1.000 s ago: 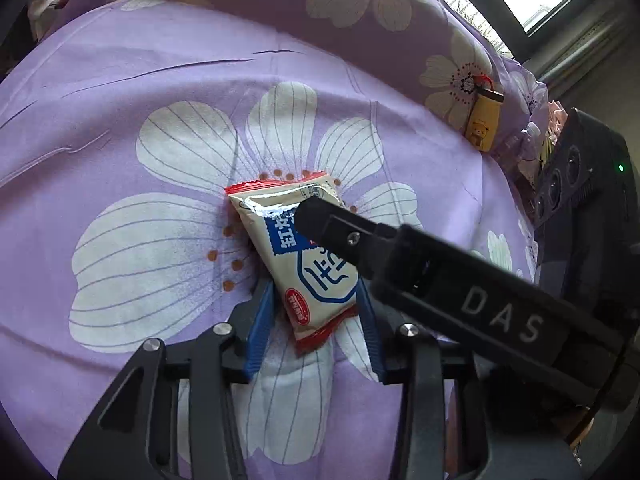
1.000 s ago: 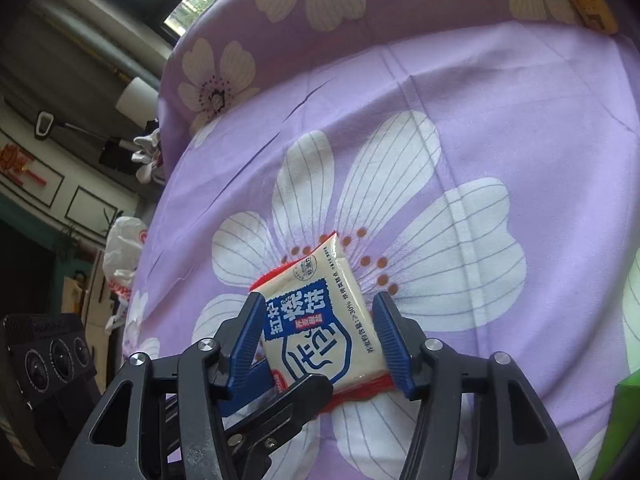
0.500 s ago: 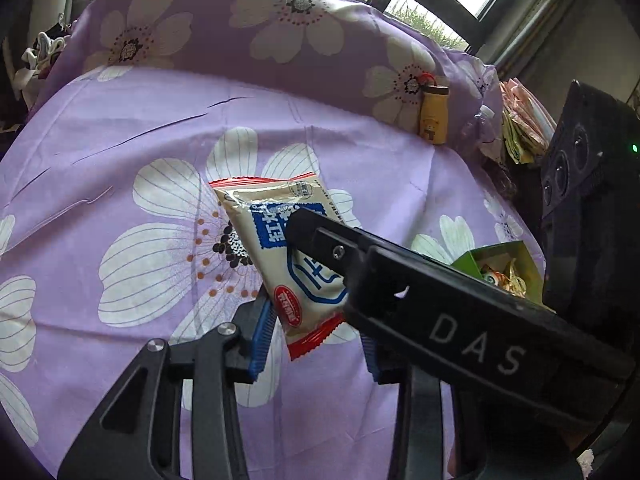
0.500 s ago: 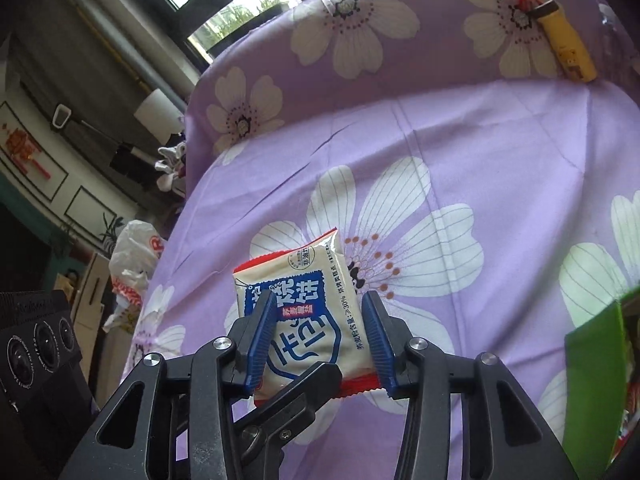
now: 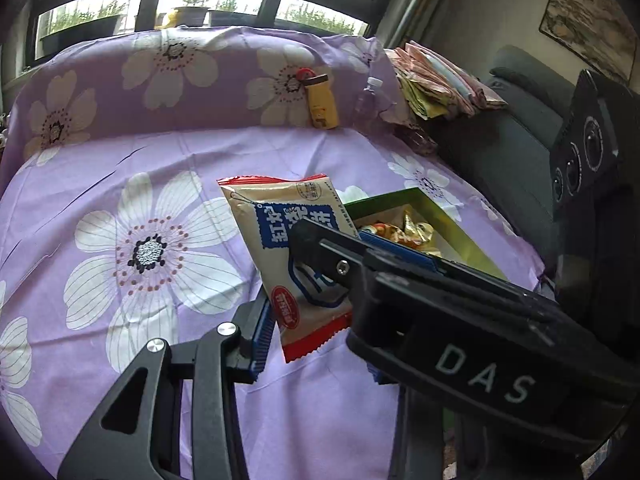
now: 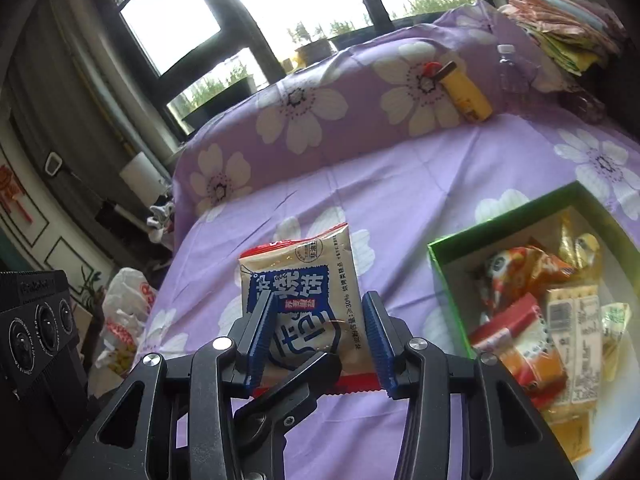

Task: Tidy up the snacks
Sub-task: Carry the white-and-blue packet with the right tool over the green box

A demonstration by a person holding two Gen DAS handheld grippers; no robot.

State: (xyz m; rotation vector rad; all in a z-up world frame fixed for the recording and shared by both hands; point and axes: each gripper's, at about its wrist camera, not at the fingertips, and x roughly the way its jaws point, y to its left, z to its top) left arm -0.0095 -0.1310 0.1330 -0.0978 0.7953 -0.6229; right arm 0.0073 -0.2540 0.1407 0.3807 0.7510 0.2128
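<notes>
Here the largest surface is a purple cloth printed with big white flowers (image 5: 120, 160), which covers a flat top and a raised back edge below the dark-framed window (image 6: 280, 8).

Near the cloth's right edge sits an open green cardboard box (image 6: 440, 276), holding assorted wrapped snacks in orange, red, gold and cream packets (image 6: 532, 320). In the left wrist view the same box (image 5: 472, 240) lies just beyond the held packet, partly hidden by the right gripper's black body.

Against the raised back edge, toward the right, leans a yellow bottle-shaped item with a dark cap (image 5: 322, 104); just to its right is a clear plastic bottle (image 5: 370, 96). A stack of folded fabrics or packets (image 5: 436, 80) rests past the cloth's far right corner.

The task item, a cream foil snack packet with a blue label and red crimped ends (image 6: 304, 300), is held clear of the cloth, upright, over the middle of the top and left of the box.

The right gripper (image 6: 318, 340) has its blue ribbed pads against both side edges of the packet: pinching it. The left gripper (image 5: 320, 332) grips the same packet at its lower end; one blue pad shows at the packet's left edge, the other is hidden behind the right gripper's body, jaws nearly closed on the packet.
</notes>
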